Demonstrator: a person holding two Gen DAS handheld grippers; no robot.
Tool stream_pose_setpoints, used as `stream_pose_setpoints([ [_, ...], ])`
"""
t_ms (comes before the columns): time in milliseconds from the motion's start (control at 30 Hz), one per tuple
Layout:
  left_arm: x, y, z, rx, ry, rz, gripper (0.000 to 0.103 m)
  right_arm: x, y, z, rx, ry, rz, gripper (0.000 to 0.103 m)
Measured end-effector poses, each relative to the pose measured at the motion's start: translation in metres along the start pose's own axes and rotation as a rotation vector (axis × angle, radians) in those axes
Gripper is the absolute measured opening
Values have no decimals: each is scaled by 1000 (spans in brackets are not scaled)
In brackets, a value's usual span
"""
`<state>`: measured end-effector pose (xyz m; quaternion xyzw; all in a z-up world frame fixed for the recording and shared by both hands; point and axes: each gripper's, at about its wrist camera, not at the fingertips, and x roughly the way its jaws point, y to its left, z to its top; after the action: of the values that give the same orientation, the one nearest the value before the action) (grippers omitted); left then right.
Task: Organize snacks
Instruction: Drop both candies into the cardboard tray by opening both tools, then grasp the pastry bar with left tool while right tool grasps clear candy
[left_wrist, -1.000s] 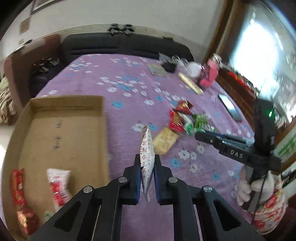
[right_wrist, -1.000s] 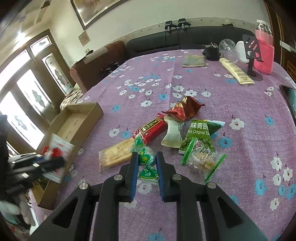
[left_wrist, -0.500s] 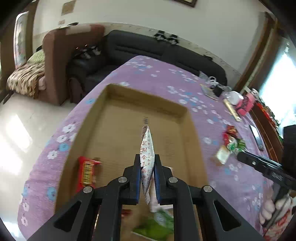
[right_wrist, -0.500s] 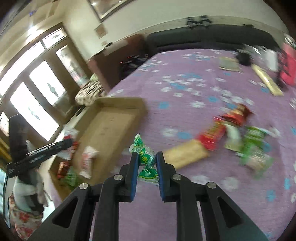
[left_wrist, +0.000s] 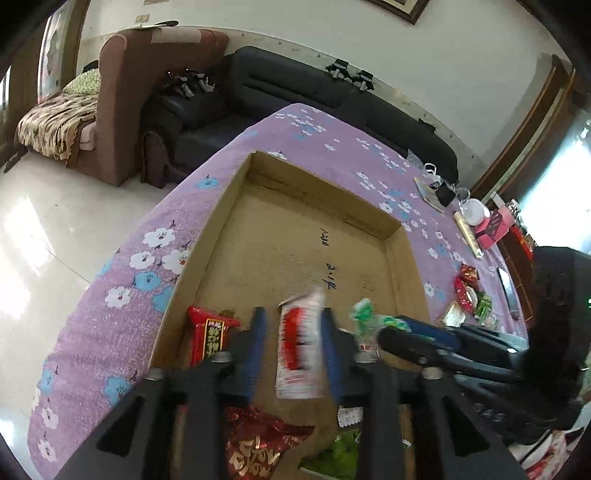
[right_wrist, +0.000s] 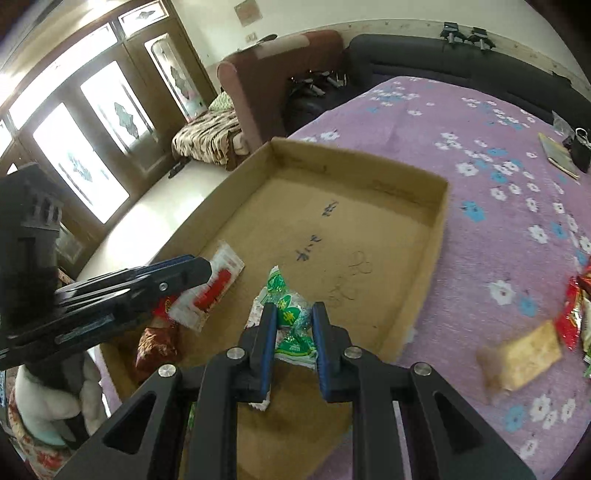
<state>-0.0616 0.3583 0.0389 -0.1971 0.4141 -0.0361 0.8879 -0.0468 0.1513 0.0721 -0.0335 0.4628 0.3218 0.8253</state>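
Purple cloth printed with white and blue flowers covered the counter, with a brown armchair and a black sofa behind it against a pale wall. On the cloth sat a shallow cardboard box, and both tools hung over its near end.

At the box's left side lay a red snack bar. Just right of it the left hand-held gripper pointed down into the box, its jaws opening; a white-and-red packet, blurred, was between the blue pads and seemed clear of them. Beneath lay a dark red foil packet and a green packet on the box floor.

Further right, the right hand-held gripper was pinching a green-and-white snack packet above the cardboard, its pads pressed against the wrapper's sides.

Beyond the box's right wall, a tan cracker packet lay on the cloth, and near it a small heap of red and green snacks. Far right at the counter's back edge stood a pink box and a long yellowish tube.
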Motion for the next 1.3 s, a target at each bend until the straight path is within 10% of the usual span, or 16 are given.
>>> stream_pose_setpoints([
  [200, -19, 3, -2, -68, -39, -114, 50, -14, -1, -3, 8, -55, -2, 44],
  [433, -80, -39, 3, -53, -209, -181, 99, -68, -34, -10, 51, -180, -60, 46],
  [500, -98, -42, -8, -113, -324, -302, 102, -84, -44, -16, 56, -231, -100, 53],
  [600, -87, -51, -20, -172, -260, -450, 102, -109, -69, -26, 90, -340, -185, 64],
  [800, -74, -101, -38, -36, -252, -241, 102, -138, -135, -46, 255, -357, -190, 70],
  [1000, -103, -178, -54, 235, -447, -24, 103, -171, -191, -73, 347, -390, -262, 69],
  [1133, -43, -202, -58, 245, -129, -132, 102, -188, -225, -84, 412, -416, -292, 69],
  [1300, -3, -210, -80, 231, -21, -118, 100, -194, -256, -95, 465, -404, -312, 69],
])
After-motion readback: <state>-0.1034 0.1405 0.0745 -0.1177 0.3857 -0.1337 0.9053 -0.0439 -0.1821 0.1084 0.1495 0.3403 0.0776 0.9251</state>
